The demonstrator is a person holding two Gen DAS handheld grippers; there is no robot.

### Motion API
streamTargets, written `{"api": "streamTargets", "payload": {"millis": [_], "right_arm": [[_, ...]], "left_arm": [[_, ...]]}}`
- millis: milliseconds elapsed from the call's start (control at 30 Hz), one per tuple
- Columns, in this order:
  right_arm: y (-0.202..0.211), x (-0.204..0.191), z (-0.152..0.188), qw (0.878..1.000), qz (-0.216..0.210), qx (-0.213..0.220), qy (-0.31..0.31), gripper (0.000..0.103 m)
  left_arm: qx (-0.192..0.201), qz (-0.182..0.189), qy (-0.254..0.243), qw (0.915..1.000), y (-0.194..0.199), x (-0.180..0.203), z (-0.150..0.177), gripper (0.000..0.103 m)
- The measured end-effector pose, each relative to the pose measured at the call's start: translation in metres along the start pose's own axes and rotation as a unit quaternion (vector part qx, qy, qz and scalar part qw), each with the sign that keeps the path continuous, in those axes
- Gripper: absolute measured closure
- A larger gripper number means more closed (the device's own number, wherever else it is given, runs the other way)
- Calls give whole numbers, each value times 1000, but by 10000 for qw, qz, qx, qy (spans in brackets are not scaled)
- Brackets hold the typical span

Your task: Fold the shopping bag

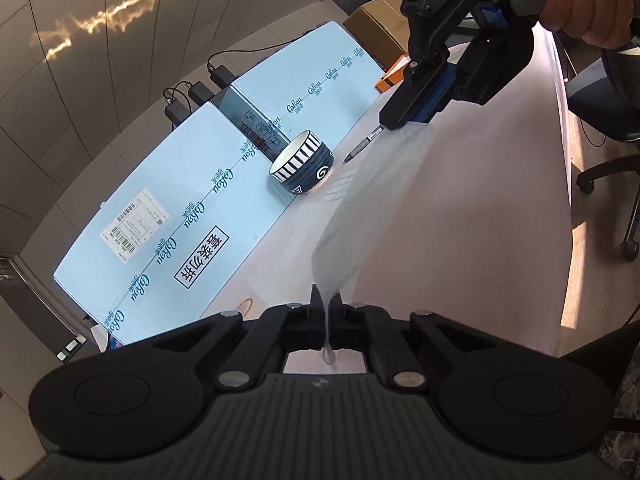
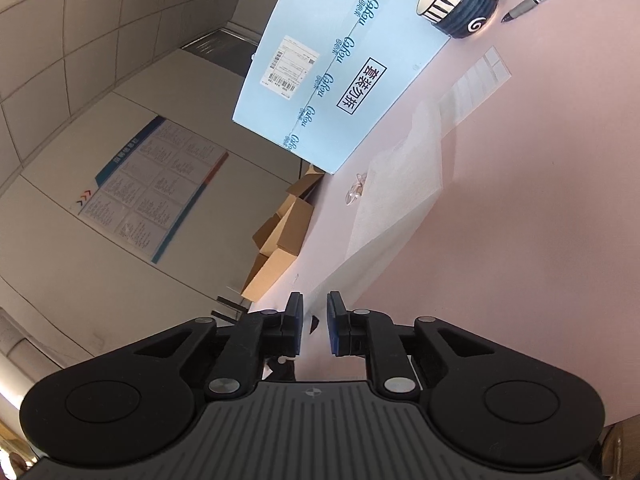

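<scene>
A translucent white shopping bag (image 1: 360,216) stretches in a raised sheet above a pale pink surface (image 1: 480,240). In the left wrist view, the left claw (image 1: 326,308) at 6 o'clock is clamped shut on a bunched end of the bag, which pokes out behind its pads. At 1 o'clock a hand (image 1: 592,8) holds the right claw (image 1: 400,120), whose tip meets the bag's far edge. In the right wrist view, the right claw (image 2: 315,320) stands partly open with nothing between its pads; the bag (image 2: 400,192) lies ahead toward 12 o'clock.

Beside the bag, at 11 o'clock, sit a striped dark blue bowl (image 1: 302,166), a pen (image 1: 364,144) and a light blue carton (image 1: 180,216).

The step looks like a handover partway through a fold. Next, the left claw likely carries its end across and lays it flat, edges aligned.
</scene>
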State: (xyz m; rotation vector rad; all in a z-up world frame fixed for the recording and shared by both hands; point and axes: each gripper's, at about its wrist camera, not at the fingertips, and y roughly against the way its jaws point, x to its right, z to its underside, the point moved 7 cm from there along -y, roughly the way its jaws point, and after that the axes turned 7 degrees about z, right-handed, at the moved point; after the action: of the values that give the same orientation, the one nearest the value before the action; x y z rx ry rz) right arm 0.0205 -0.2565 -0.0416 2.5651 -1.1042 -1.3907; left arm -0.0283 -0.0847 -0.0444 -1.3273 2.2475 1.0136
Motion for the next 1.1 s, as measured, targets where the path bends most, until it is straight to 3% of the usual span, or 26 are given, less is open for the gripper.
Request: {"api": "streamTargets", "payload": {"millis": [100,167,233,333,367,433,600,667,733,767,900,967,1000,1033,1100], "right_arm": [[17,-8,2,9901,684,374,1166,71],[28,-14,4,9697,1212,680,2008,71],[35,-25,11,9244,1891,1015,3152,71],[34,-34,27,8569,2418,1166,4400,68],[31,-35,33,8396,2461,1150,4704,66],[23,-39,44,8078,2465,1062,5248,62],[-1,-46,74,7432,2175,832,6272,58],[-10,-49,84,7102,2159,868,6644,55],[-21,-48,93,6749,2213,942,6976,38],[-25,-48,95,6631,2243,1003,7071,37],[-43,-49,98,6364,2243,1158,7288,38],[-48,-53,98,6355,2179,1255,7300,40],[-49,-55,99,6366,2134,1283,7299,48],[-49,-58,99,6387,2039,1318,7302,65],[-47,-62,100,6439,1924,1396,7272,90]], "left_arm": [[-103,570,588,9966,4,-8,0,102],[-194,875,920,9917,4,-15,-1,102],[-190,1114,1187,9865,5,-22,-5,102],[-166,1236,1286,9838,6,-29,-11,101],[-147,1218,1246,9846,8,-31,-14,101],[-74,1154,1188,9862,10,-38,-22,101],[97,1261,1313,9832,16,-54,-43,100],[117,1225,1294,9839,16,-58,-48,100],[123,1205,1282,9843,17,-61,-52,100],[125,1196,1279,9845,17,-63,-55,100],[127,1208,1256,9846,15,-65,-61,100],[141,1223,1258,9844,17,-64,-64,100],[125,1224,1247,9845,17,-63,-64,99],[102,1218,1238,9847,17,-62,-64,99],[53,1207,1229,9850,18,-61,-62,99]]}}
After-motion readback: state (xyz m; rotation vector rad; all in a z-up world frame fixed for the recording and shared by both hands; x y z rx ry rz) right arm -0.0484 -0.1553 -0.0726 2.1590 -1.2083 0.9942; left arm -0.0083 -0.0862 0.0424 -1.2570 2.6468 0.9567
